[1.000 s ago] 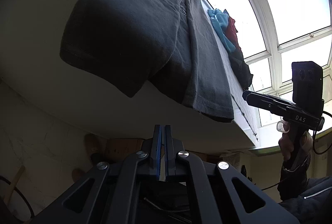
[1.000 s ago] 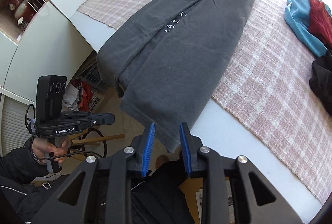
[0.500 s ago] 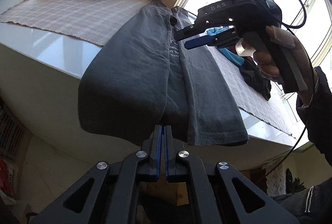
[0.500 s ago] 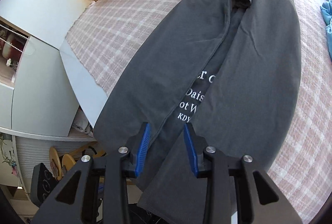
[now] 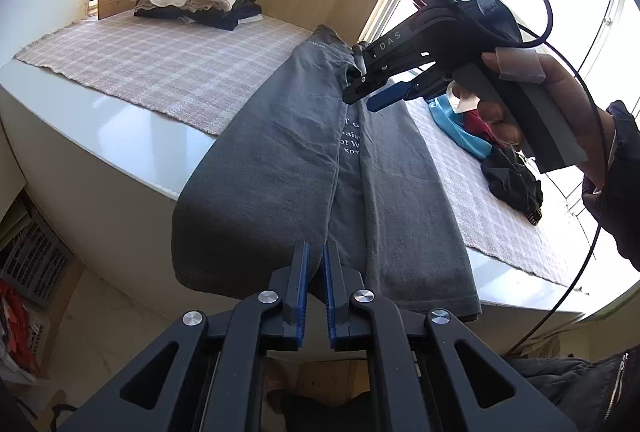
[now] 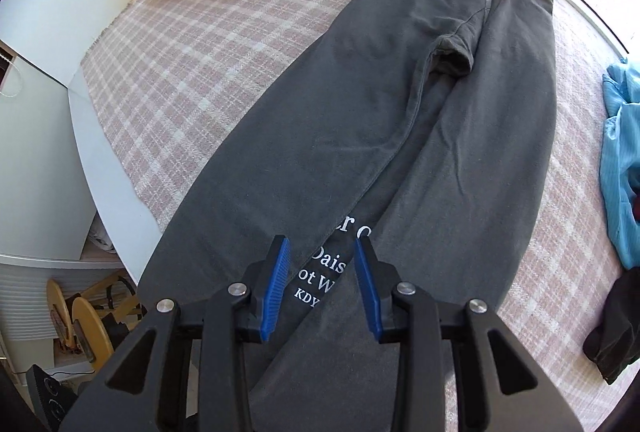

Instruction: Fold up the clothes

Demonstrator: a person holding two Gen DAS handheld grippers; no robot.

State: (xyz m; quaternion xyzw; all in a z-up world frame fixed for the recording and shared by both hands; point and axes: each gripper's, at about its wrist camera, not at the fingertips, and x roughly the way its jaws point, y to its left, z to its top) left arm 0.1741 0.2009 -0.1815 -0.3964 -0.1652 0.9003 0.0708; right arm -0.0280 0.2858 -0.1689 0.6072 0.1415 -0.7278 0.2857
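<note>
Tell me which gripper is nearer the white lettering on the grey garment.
Right. The right gripper hangs directly over the white lettering; the left gripper, jaws opening and empty, sits back at the hem.

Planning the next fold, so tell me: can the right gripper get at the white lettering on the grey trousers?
Probably yes: the right gripper hangs open directly above the lettering on the grey trousers, nothing between them.

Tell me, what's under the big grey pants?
The grey pants lie on a pink checked blanket spread over a white table. Their leg ends hang over the table's edge. Whatever lies directly beneath the cloth is covered.
</note>
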